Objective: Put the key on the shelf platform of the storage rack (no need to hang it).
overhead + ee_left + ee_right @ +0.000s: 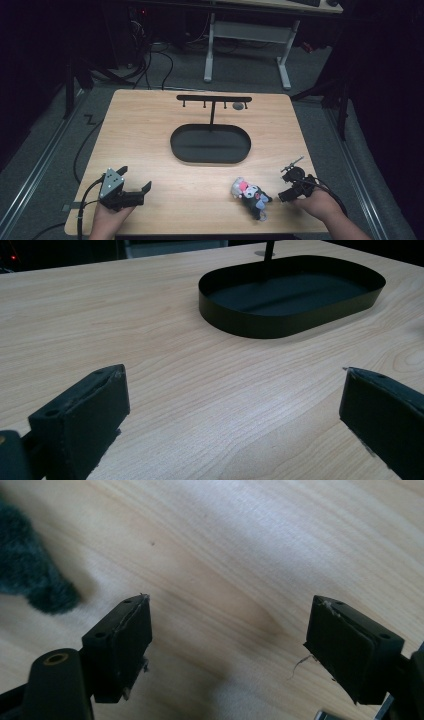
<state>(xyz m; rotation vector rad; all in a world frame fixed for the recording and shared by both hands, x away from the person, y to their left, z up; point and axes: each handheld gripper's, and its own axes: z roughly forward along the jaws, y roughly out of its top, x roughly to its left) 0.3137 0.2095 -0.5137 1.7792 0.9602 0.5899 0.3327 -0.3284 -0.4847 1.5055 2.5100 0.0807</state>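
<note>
Your left gripper [135,180] sits low over the near left corner of the tabletop [150,130], its jaws spread wide with nothing between them. In the left gripper view [230,400] bare wood grain lies between the two black jaws, and ahead of them and a little to the right stands the black oval tray [260,322], well apart from the jaw tips. A thin black post [269,249] rises behind the tray's far wall.

Your right gripper [289,181] is at the near right side of the tabletop, jaws also wide apart and holding nothing. In the right gripper view [227,630] the wood shows between the jaws, and a dark fuzzy part of the plush toy [30,575] lies beyond the left jaw, near it but not touching.

From the high view the plush toy [251,196], dark with pink and grey parts, lies on the tabletop just beside your right gripper, on the side toward your left hand [107,217]. The black rack [214,98] with its crossbar stands beyond the tray [175,145], far ahead of both grippers.
</note>
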